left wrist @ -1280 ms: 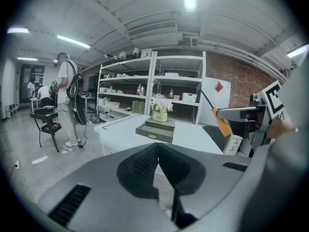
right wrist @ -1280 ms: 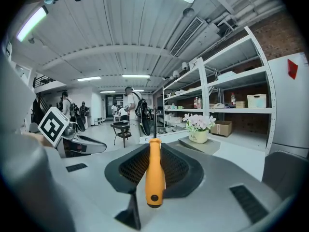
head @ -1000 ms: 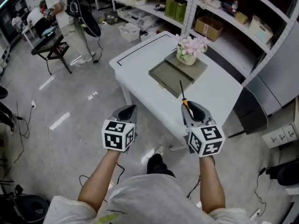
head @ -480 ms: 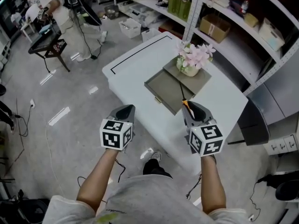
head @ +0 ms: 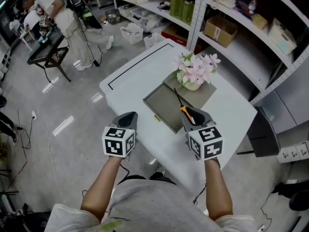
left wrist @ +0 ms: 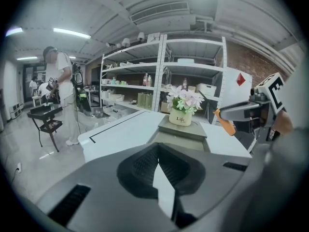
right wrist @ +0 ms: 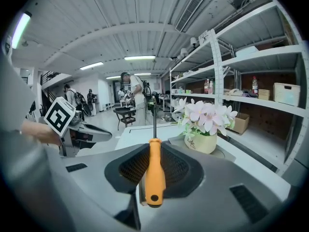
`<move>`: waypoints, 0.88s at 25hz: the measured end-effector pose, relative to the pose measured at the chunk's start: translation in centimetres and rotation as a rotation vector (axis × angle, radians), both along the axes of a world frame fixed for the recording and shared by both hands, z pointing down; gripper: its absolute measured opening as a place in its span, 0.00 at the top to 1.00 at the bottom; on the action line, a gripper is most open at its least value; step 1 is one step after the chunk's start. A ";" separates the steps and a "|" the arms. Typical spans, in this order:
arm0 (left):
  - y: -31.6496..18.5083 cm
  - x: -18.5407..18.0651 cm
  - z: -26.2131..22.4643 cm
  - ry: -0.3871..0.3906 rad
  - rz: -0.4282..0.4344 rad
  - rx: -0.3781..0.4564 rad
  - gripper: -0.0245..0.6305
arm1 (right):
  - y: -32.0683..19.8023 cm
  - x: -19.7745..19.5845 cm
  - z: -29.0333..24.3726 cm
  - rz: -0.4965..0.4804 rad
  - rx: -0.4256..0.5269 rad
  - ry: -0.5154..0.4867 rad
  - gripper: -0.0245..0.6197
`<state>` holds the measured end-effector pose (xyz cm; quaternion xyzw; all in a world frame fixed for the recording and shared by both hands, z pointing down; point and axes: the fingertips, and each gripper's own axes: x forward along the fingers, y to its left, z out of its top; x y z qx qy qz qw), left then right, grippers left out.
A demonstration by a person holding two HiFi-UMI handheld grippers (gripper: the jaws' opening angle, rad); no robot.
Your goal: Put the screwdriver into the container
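Note:
An orange-handled screwdriver [head: 185,111] [right wrist: 154,174] is clamped upright in my right gripper [head: 192,114] [right wrist: 153,153], its dark shaft pointing away from me. The gripper hangs over the near right corner of the container [head: 163,106], an open shallow grey tray on the white table [head: 128,76]. My left gripper [head: 128,116] [left wrist: 157,167] is shut with nothing in it, at the table's near edge, left of the tray. In the left gripper view, the tray [left wrist: 179,138] lies ahead and the orange handle [left wrist: 226,125] shows at the right.
A pot of pink flowers [head: 194,72] [right wrist: 203,129] stands on a grey slab just behind the tray. Metal shelving [head: 227,18] with boxes runs behind the table. A person [head: 55,8] stands by a black cart [head: 46,54] at far left. Cables lie on the floor.
The table has come closer and shifted left in view. Both grippers now reach over its near edge; the right one, still holding the screwdriver, has come over the tray.

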<state>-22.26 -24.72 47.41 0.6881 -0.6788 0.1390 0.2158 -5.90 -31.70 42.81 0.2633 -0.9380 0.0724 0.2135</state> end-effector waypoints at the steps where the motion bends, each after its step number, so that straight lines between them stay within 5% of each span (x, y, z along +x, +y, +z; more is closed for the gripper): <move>1: -0.2 -0.2 0.0 0.000 -0.002 -0.001 0.96 | -0.2 -0.2 0.2 -0.007 -0.004 0.014 0.84; 11: -2.8 -2.0 0.4 0.008 0.026 -0.005 0.96 | -1.9 -2.3 2.6 -0.039 -0.017 0.168 0.84; 22: -8.0 -3.7 2.4 0.035 0.191 -0.036 0.96 | -3.9 -4.1 7.3 0.026 -0.061 0.353 0.84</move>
